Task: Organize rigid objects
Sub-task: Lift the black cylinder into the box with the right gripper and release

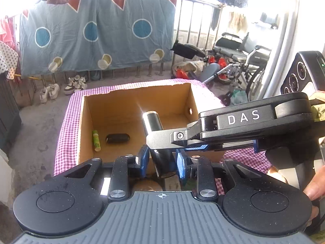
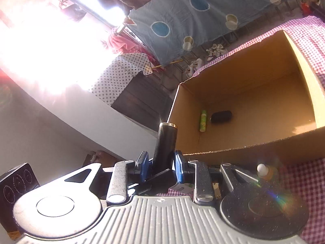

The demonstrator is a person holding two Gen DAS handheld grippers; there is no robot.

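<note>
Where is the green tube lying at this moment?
The green tube lies on the floor of the cardboard box, against its left wall, with the dark oval case just to its right; the right wrist view shows the same.

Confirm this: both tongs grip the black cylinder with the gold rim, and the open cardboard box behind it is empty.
Not empty. The left wrist view shows a green tube and a dark oval case lying on the floor of the open cardboard box. The rest holds: the left tongs and right tongs both grip the black cylinder with the gold rim.
</note>
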